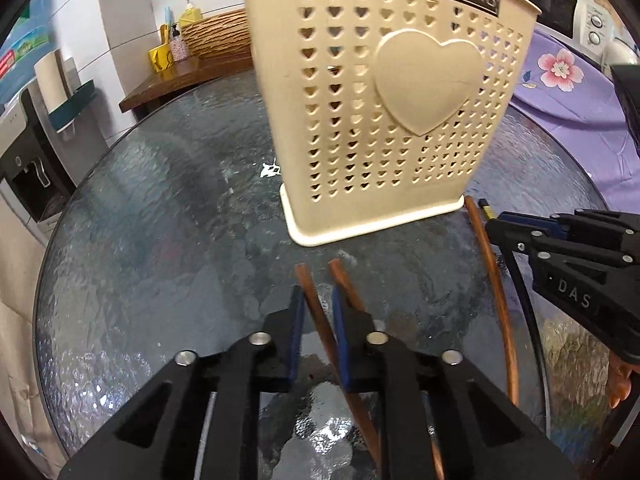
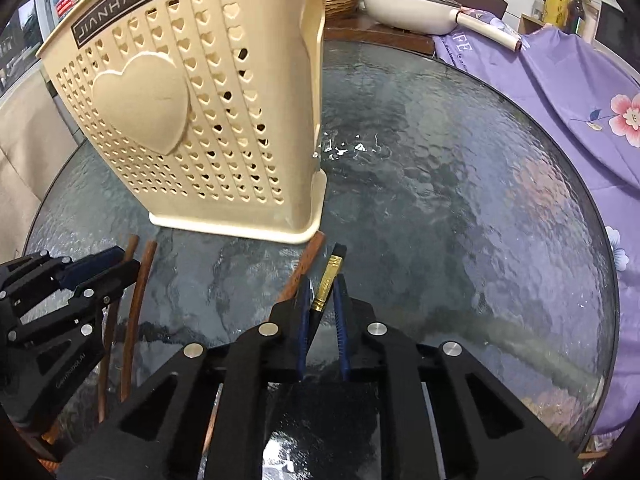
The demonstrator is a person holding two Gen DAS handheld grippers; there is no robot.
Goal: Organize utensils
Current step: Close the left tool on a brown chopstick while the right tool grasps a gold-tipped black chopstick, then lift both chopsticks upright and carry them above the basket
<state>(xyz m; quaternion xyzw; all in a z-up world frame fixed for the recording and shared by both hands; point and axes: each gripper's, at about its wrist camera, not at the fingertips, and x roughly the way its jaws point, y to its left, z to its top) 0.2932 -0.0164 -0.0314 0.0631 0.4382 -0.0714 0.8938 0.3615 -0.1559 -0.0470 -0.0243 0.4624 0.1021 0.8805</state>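
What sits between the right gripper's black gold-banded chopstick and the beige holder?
Nothing visible blocks it. The black gold-banded chopstick lies between the right gripper fingers, and the beige perforated plastic utensil holder stands just ahead; its open top is out of frame.

The left gripper [image 1: 318, 300] is held low and points forward, its two blue-padded fingers [image 1: 296, 320] parted with a clear gap between them. The right gripper [image 2: 323, 304] sits to its right at about the same height, also pointing forward, its blue pads [image 2: 341, 320] apart but set more narrowly. Both black linkage frames slope down toward the fingertips.
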